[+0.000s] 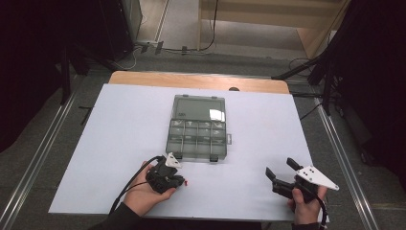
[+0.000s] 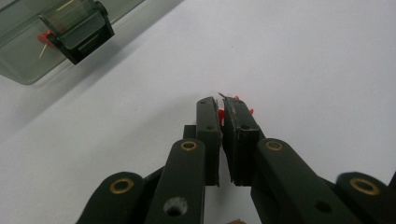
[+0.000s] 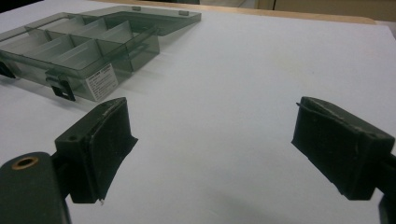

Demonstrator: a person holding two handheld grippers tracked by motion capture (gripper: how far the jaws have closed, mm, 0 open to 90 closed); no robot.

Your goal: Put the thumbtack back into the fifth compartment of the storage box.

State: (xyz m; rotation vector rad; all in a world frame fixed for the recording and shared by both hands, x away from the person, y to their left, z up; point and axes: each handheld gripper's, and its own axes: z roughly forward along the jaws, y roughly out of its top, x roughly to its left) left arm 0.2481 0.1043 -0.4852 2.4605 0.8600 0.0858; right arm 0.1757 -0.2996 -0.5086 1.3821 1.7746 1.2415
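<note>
1. Down at the near-left of the white table sheet (image 1: 119,124), the left gripper (image 1: 179,181) rests low on the surface in the person's left hand (image 1: 143,194).
2. Its jaws are pressed together on a small red pin (image 2: 220,114); in the left gripper view, bits of red plastic peek out between and just beyond the pads, with a thin metal tip poking past the top of them.
3. From the high view, a speck of the red pin (image 1: 186,182) shows at the tip of that gripper, right at the sheet.
4. Just beyond the left gripper sits a grey see-through organizer box (image 1: 197,128), its lid folded back flat away from the person.
5. One black latch (image 2: 81,30) of the box hangs near the upper left of the left gripper view, and another red pin (image 2: 44,38) lies inside the box behind it.
6. Off to the near-right, the right gripper (image 1: 279,167) is held in the right hand (image 1: 304,208), well apart from the box.
7. Its jaws stand wide apart with bare sheet between them, gripping nothing.
8. Dividers split the box's tray into small compartments (image 3: 70,49), seen at the upper left of the right gripper view.
</note>
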